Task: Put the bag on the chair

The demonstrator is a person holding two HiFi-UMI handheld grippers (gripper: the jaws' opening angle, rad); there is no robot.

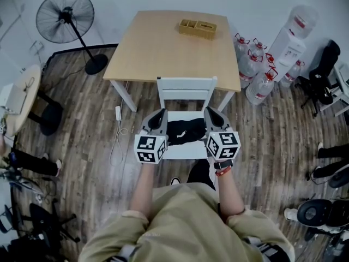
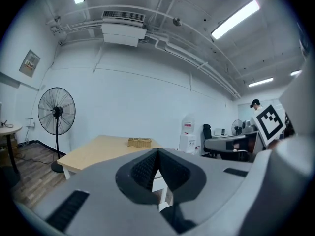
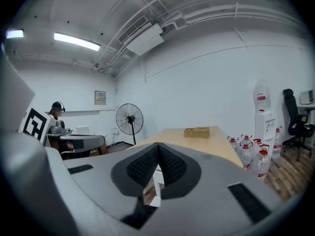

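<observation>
Bag [image 1: 184,131] lies mid-frame on chair [image 1: 186,86] seat, long axis seemingly left-right, between left gripper [image 1: 158,115] and right gripper [image 1: 210,113], equally near; both grippers' fingers [image 2: 140,168] together, empty.

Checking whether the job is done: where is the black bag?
In the head view, the black bag lies on the seat of the white chair, between the left gripper and right gripper, near the wooden table.
</observation>
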